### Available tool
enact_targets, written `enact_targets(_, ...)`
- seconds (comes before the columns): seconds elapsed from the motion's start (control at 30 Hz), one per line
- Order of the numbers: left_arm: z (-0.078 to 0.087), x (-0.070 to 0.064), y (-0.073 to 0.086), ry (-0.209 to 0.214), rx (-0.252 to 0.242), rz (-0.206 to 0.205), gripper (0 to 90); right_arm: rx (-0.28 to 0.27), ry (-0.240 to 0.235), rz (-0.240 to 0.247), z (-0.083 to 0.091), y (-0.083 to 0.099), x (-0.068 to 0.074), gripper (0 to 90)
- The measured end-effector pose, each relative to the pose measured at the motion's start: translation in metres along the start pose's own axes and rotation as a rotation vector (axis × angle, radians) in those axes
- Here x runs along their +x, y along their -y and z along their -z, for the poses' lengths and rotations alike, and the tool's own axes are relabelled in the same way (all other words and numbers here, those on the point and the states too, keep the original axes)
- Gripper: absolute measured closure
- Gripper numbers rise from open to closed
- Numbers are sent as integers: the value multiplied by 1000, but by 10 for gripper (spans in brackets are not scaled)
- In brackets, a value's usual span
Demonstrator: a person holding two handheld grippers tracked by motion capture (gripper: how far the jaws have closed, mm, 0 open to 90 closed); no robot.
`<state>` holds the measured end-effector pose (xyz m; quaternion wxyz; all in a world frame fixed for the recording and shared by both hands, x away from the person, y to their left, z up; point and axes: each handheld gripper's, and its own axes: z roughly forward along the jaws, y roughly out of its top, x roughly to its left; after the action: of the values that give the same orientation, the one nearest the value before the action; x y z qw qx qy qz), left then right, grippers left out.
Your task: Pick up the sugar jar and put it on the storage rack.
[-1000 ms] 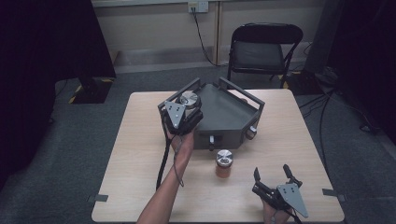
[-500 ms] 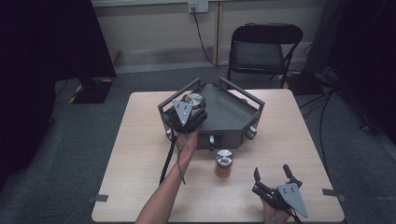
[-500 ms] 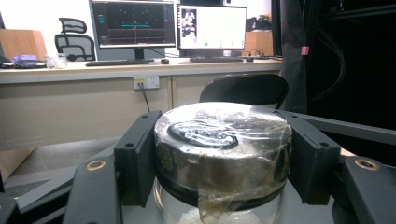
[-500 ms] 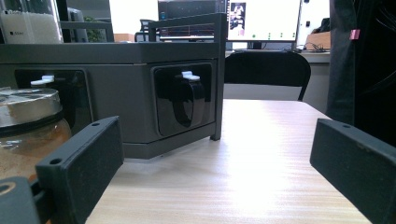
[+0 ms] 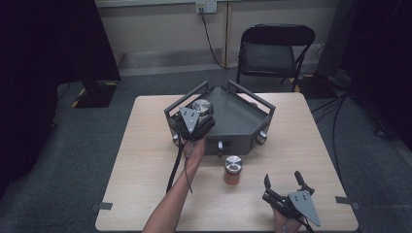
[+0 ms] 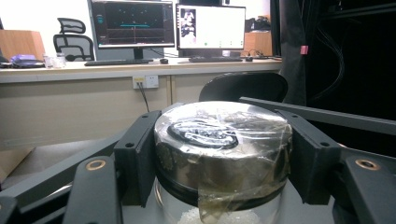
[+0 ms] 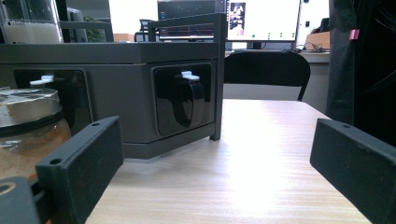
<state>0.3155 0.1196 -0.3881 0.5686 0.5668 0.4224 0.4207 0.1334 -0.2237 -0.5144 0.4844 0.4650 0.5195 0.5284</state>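
— What is the left gripper (image 5: 193,122) doing at the grey rack (image 5: 238,119)?

— Its jaws are clamped on the metal lid of a jar of white grains (image 6: 223,154), over the rack's left side, likely to seat or lift it.

— And the right gripper (image 5: 287,194)?

— Jaws wide apart, holding nothing, low on the near right of the worktop (image 5: 145,160), seemingly waiting by the jar of brown powder (image 5: 232,170) in front of the rack.
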Motion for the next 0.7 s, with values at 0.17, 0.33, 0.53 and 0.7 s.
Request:
enact_targets(0.17,0,1,1,1,-1,3,353,0,-1,-1,0,0,0,19)
enact_targets(0.33,0,1,1,5,-1,-10,353,0,-1,-1,0,0,0,19)
enact_targets(0.53,-1,5,1,10,1,-23,286,0,-1,0,0,0,0,19)
enact_targets(0.7,-2,13,1,22,-15,34,63,0,1,0,0,0,0,19)
